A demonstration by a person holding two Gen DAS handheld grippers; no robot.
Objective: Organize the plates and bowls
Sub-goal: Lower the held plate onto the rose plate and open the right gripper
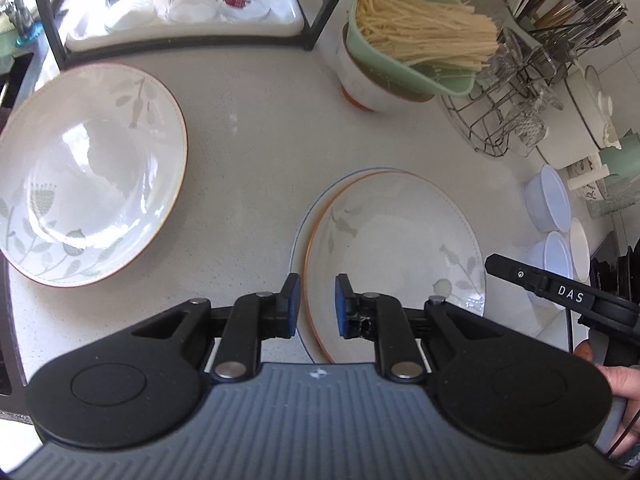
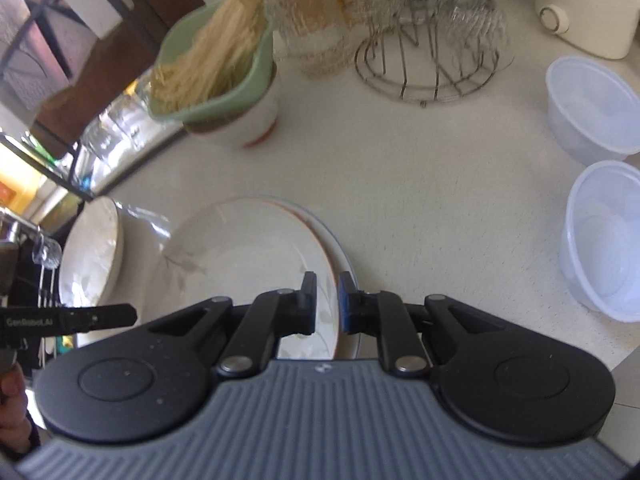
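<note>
An orange-rimmed floral plate (image 1: pixel 400 248) lies on a blue-rimmed plate (image 1: pixel 301 236) on the white counter. My left gripper (image 1: pixel 316 304) is partly open with the left rim of the stack between its pads, not touching. My right gripper (image 2: pixel 328 304) is narrowly open over the right rim of the same floral plate (image 2: pixel 240 252), above the blue-rimmed plate (image 2: pixel 340 252). A larger floral plate (image 1: pixel 88 172) lies at the left; it also shows in the right wrist view (image 2: pixel 90 252). Two clear plastic bowls (image 2: pixel 588 108) (image 2: pixel 604 236) stand at the right.
A white cup holding a green noodle-filled strainer (image 1: pixel 400 60) stands behind. A wire glass rack (image 1: pixel 516 100) is at the back right, a tray of glasses (image 1: pixel 184 8) under a black shelf at the back left. The sink edge (image 1: pixel 12 80) lies far left.
</note>
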